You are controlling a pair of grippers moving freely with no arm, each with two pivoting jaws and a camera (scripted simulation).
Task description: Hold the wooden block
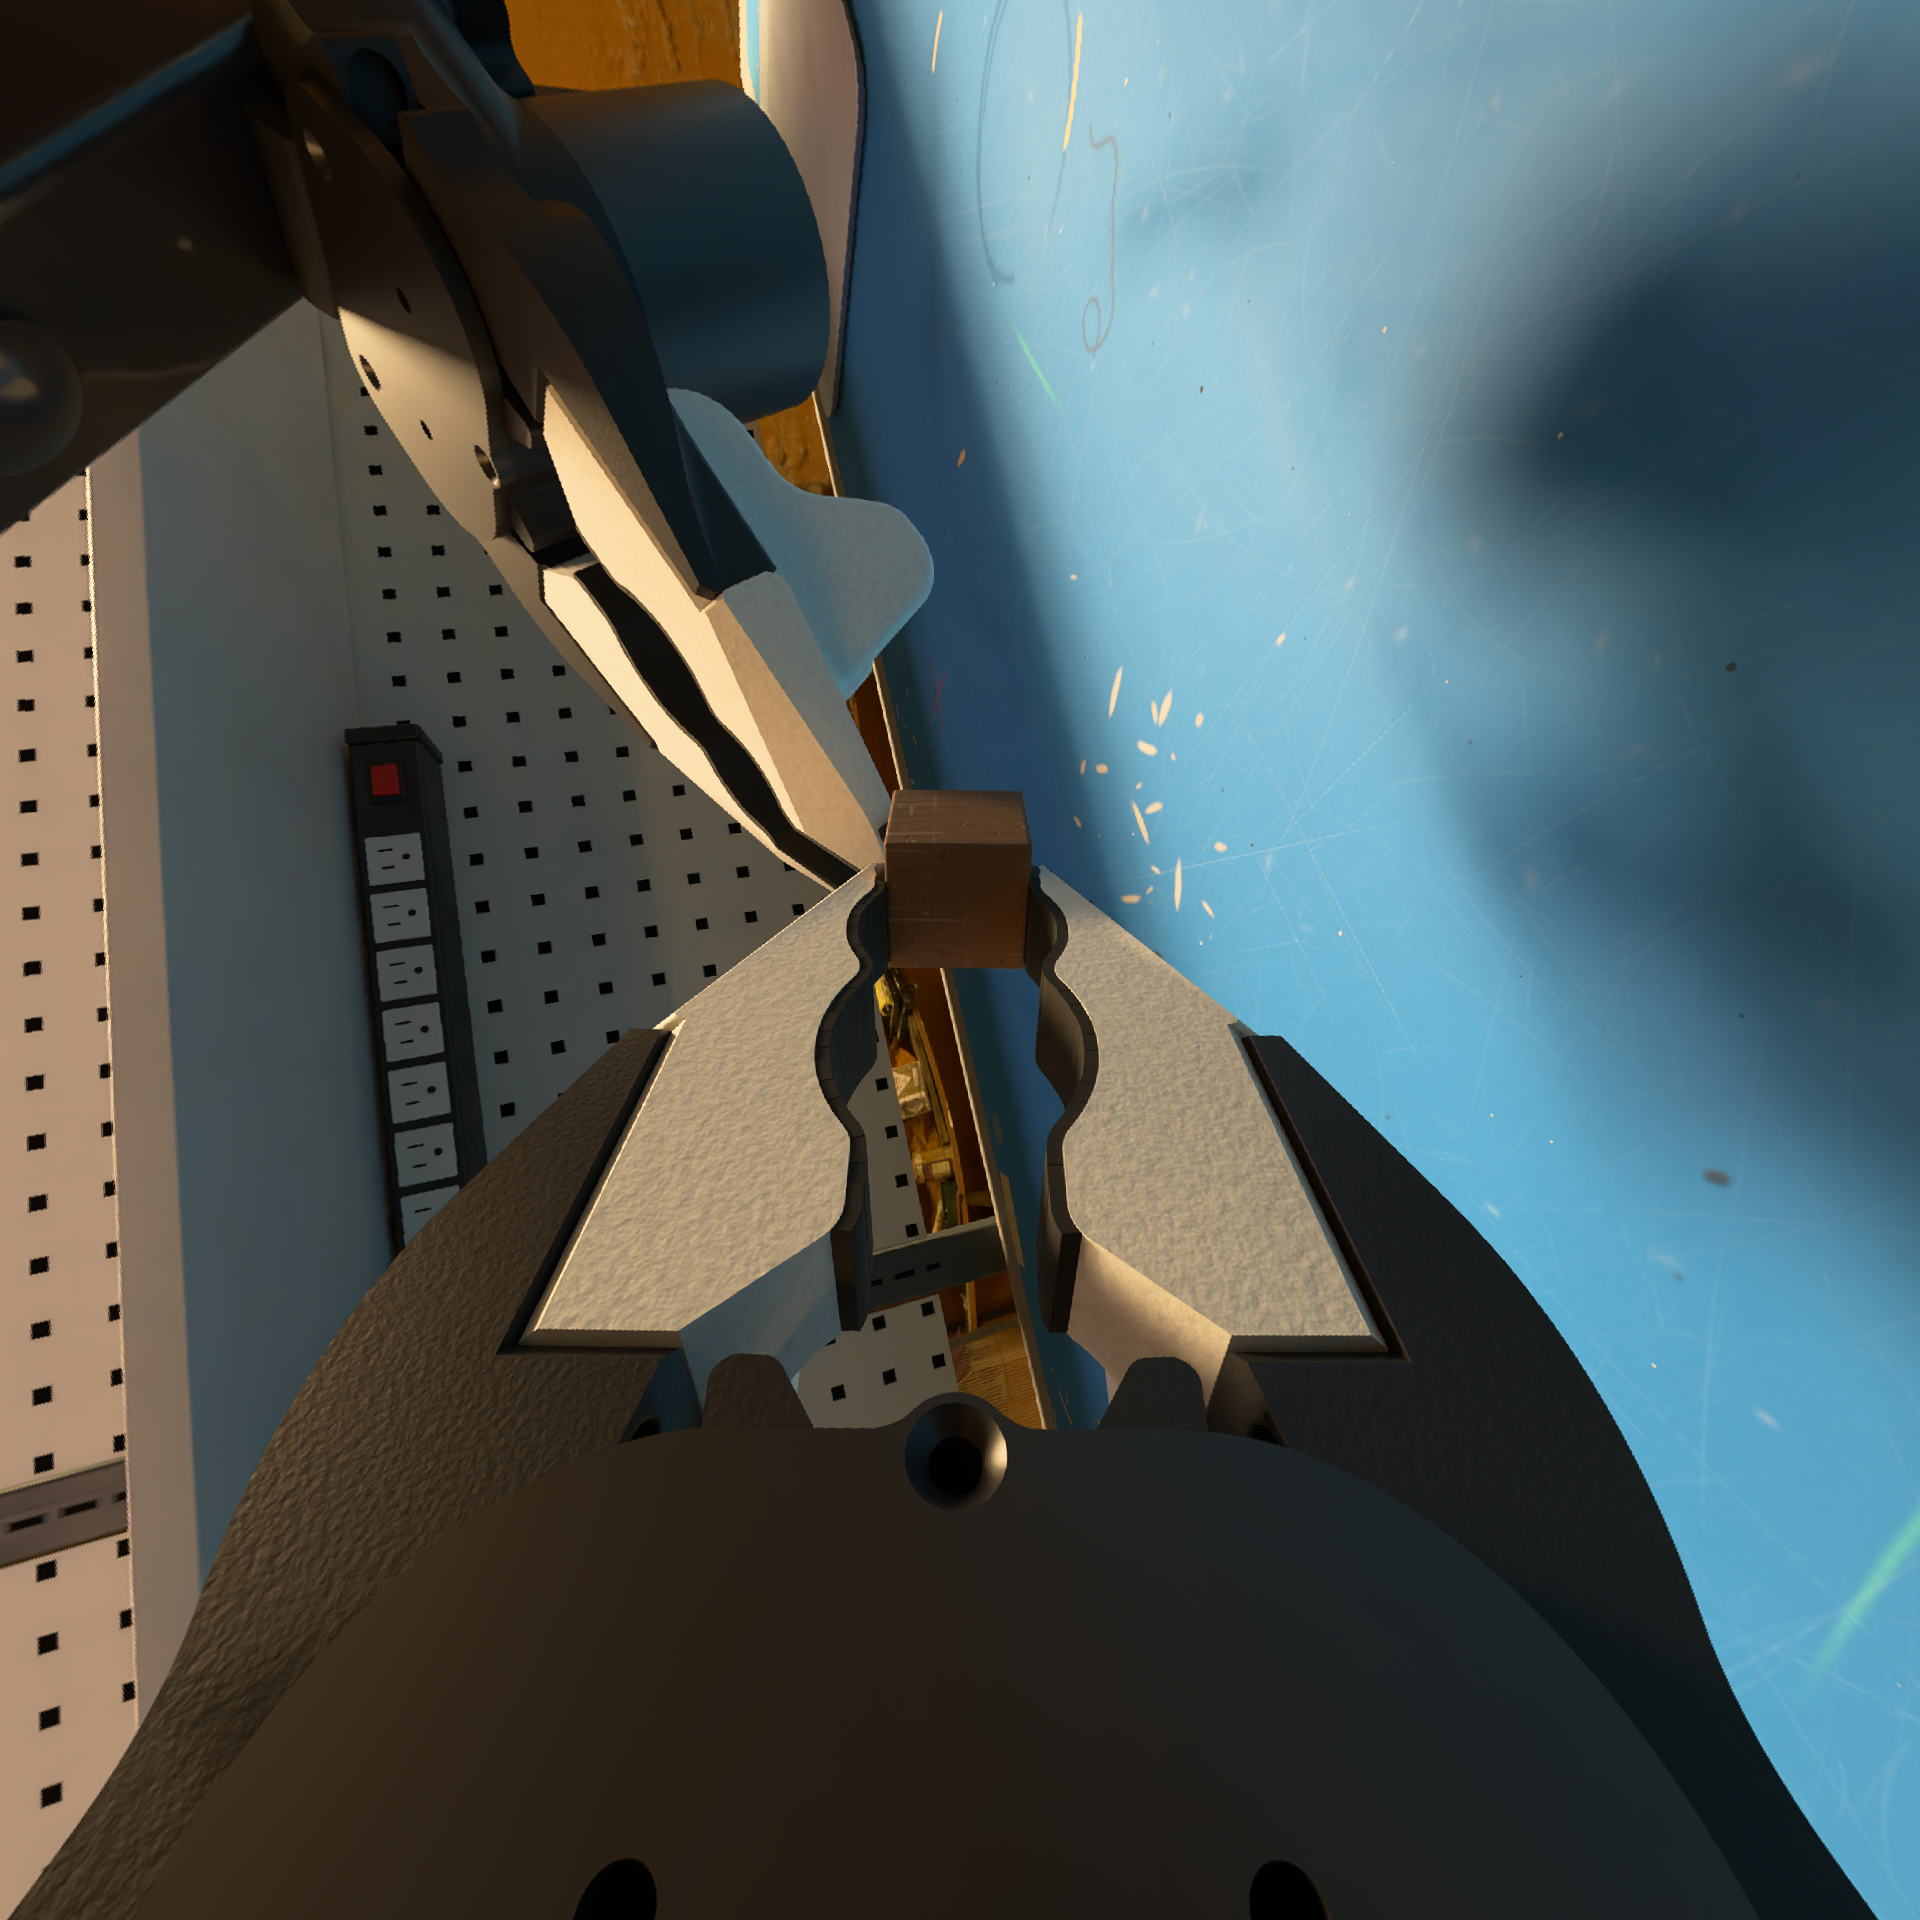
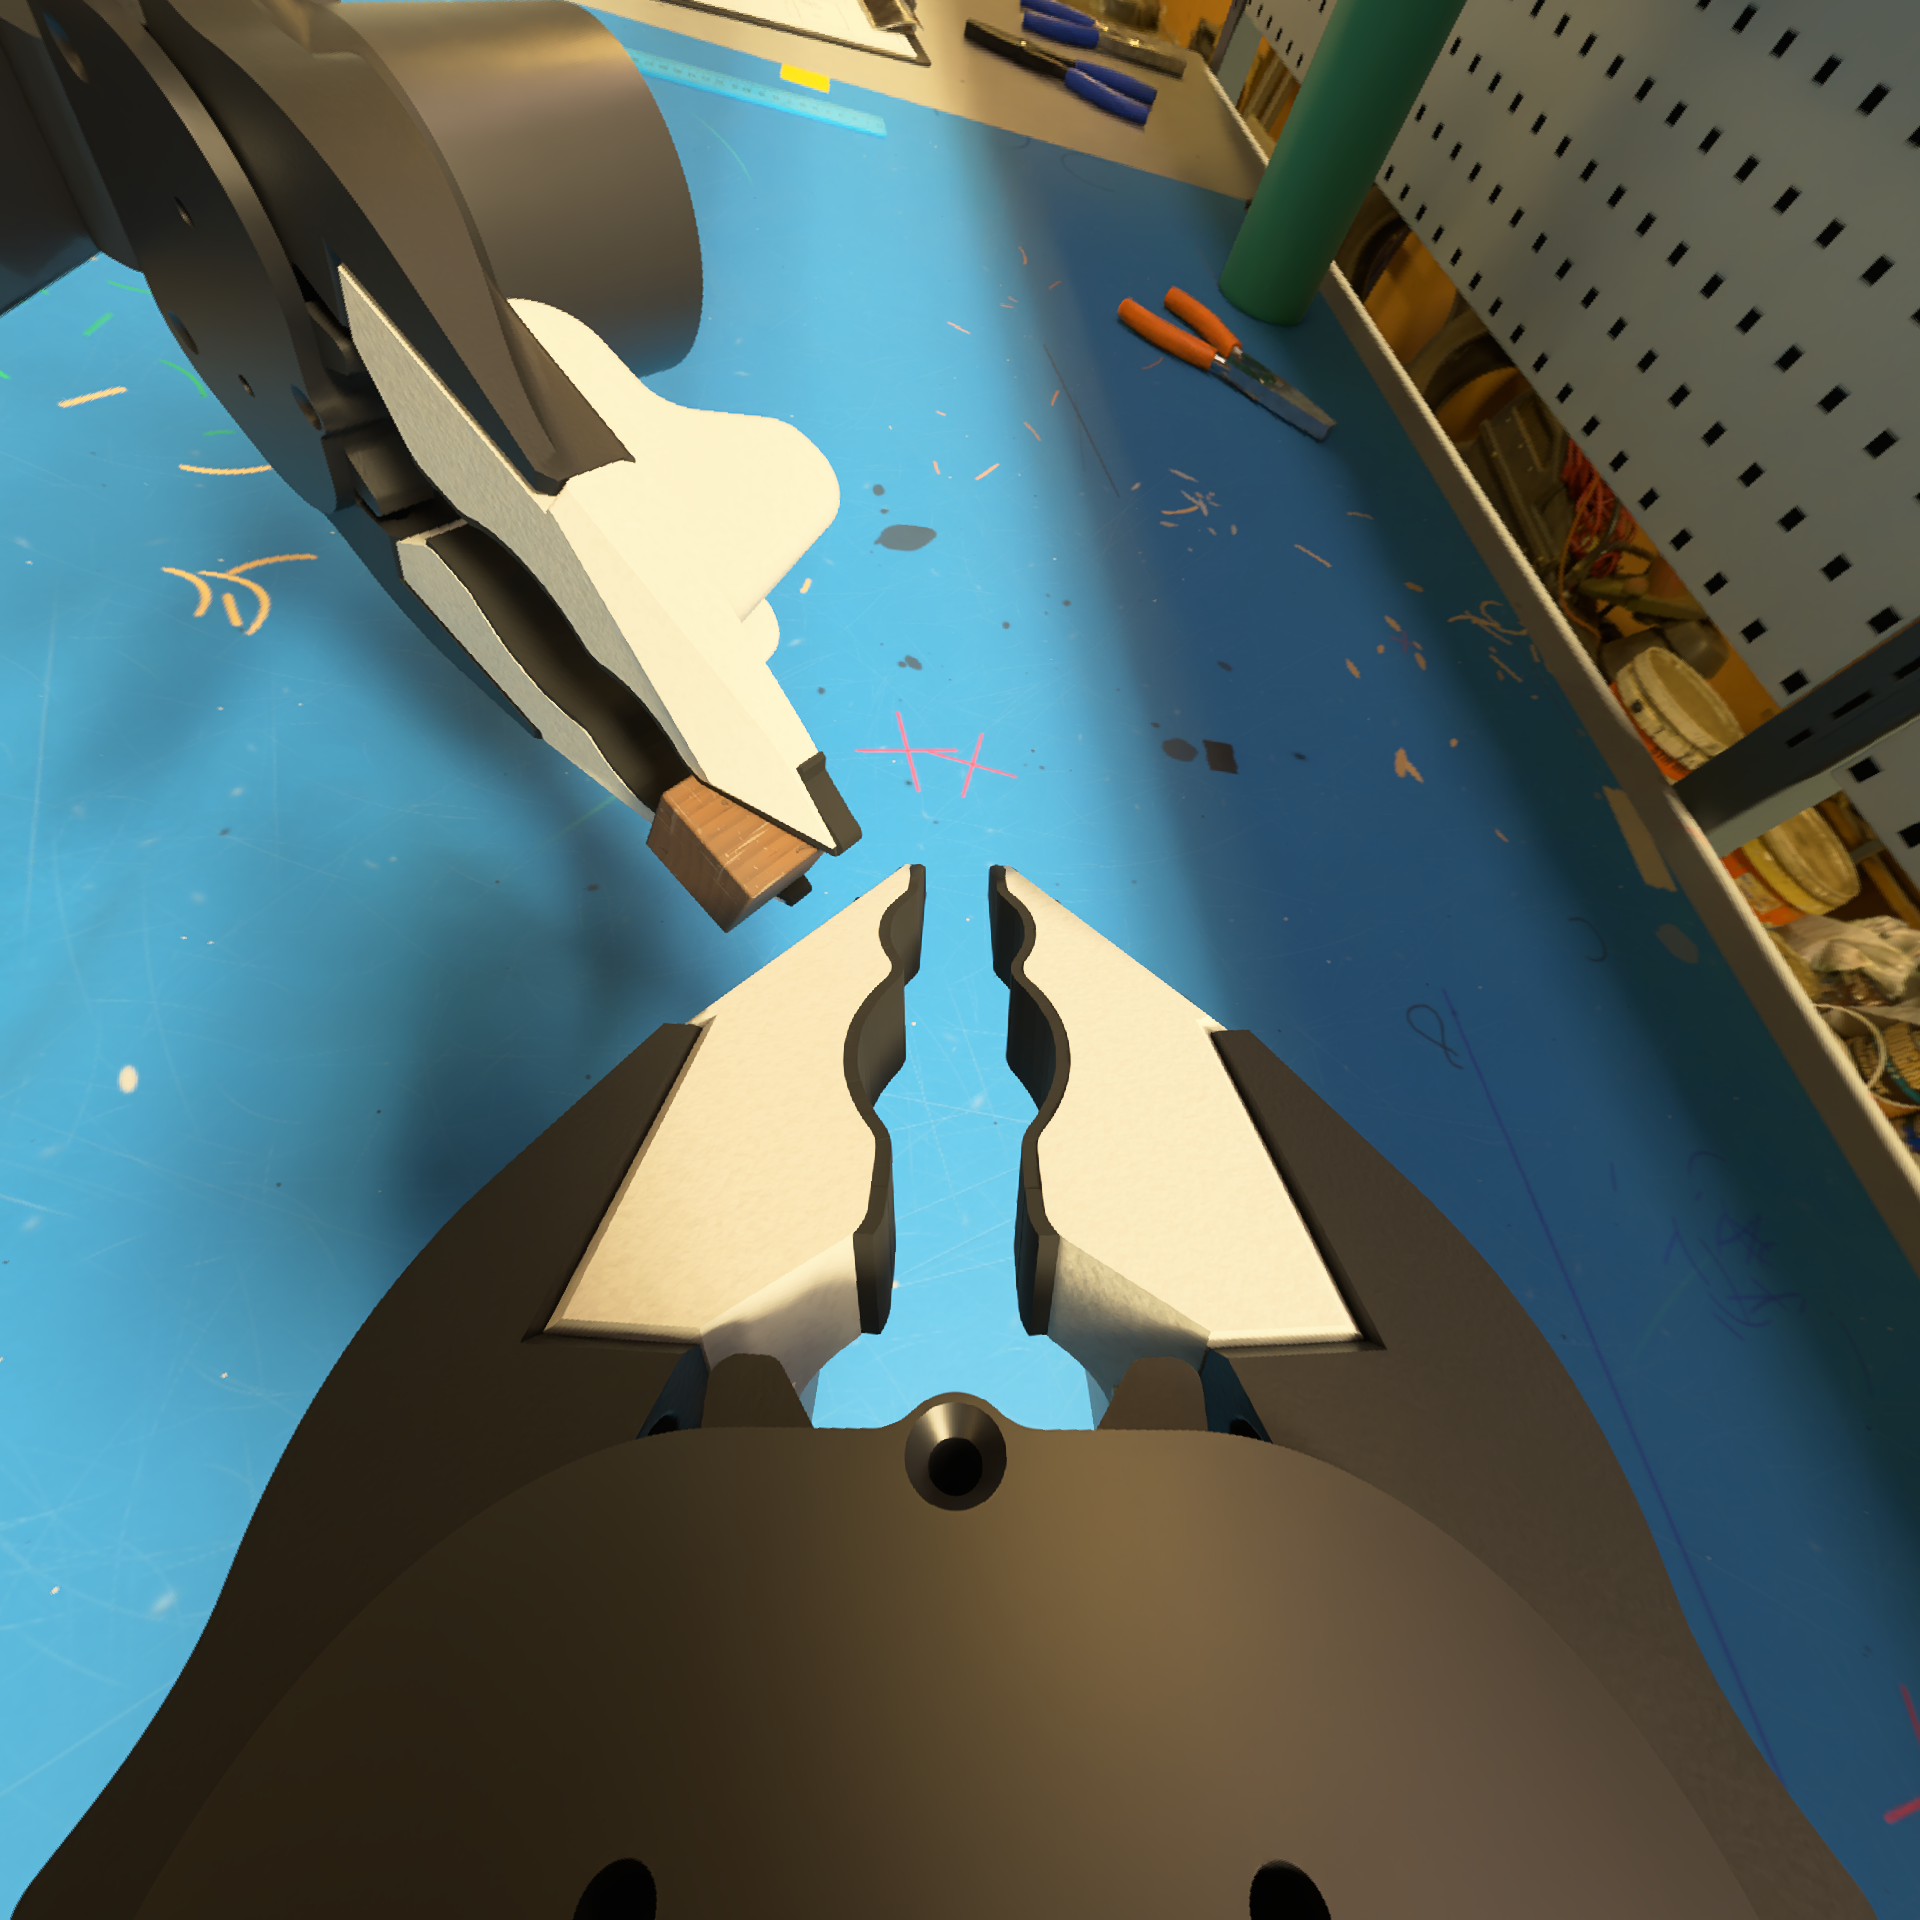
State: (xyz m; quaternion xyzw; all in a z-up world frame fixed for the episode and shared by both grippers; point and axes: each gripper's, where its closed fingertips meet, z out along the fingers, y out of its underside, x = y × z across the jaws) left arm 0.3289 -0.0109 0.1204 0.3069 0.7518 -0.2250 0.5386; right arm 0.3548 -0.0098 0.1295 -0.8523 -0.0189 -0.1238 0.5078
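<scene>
A small brown wooden block [image 1: 956, 883] sits clamped between the fingertips of my left gripper [image 1: 956, 906], held above the blue work mat [image 1: 1403, 727]. In the right wrist view the same block [image 2: 727, 842] shows at the tip of the left gripper [image 2: 805, 857], at upper left. My right gripper [image 2: 956, 883] is empty, its jaws a narrow gap apart, with its tips just right of the block and apart from it. In the left wrist view the right gripper [image 1: 847, 868] reaches in from the upper left, its tip right beside the block.
Orange-handled pliers [image 2: 1221, 353] lie on the mat near a green cylinder [image 2: 1320, 156]. Blue-handled pliers [image 2: 1091, 73] and a blue ruler [image 2: 769, 94] lie at the far end. A pegboard wall [image 2: 1714, 260] with a black power strip [image 1: 410, 987] runs along the bench edge.
</scene>
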